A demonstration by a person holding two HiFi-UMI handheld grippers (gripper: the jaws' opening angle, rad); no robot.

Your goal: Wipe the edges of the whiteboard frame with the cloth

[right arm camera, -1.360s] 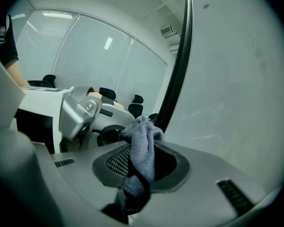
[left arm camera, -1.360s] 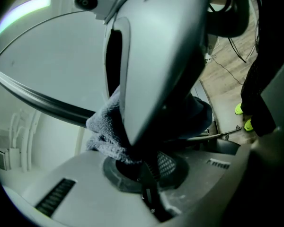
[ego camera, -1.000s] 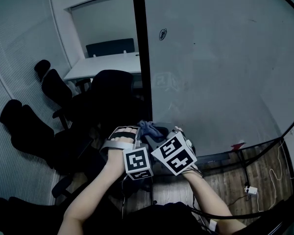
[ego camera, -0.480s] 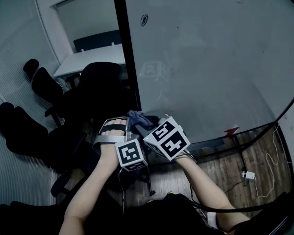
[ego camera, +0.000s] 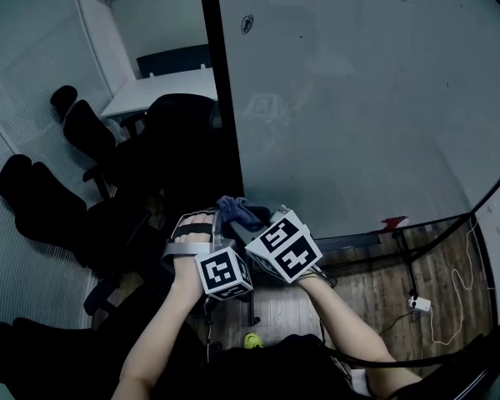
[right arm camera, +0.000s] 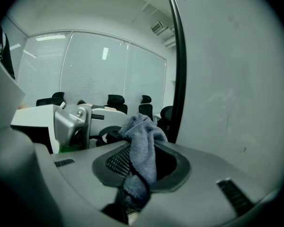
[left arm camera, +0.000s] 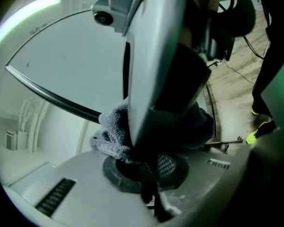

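Now cloth (right arm camera: 142, 148) clamped in right tongs (right arm camera: 132, 195).

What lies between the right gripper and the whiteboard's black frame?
The cloth, pinched in the right gripper; the right gripper view shows it beside the frame, contact unclear.

Chairs (ego camera: 83, 132) sit left of the whiteboard frame (ego camera: 225, 98), table (ego camera: 162, 90) behind.

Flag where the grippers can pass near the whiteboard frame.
Free: the board face right of the frame edge, and the wood floor below the board. Crowded: chairs sit close on the left of that edge, by the cloth.
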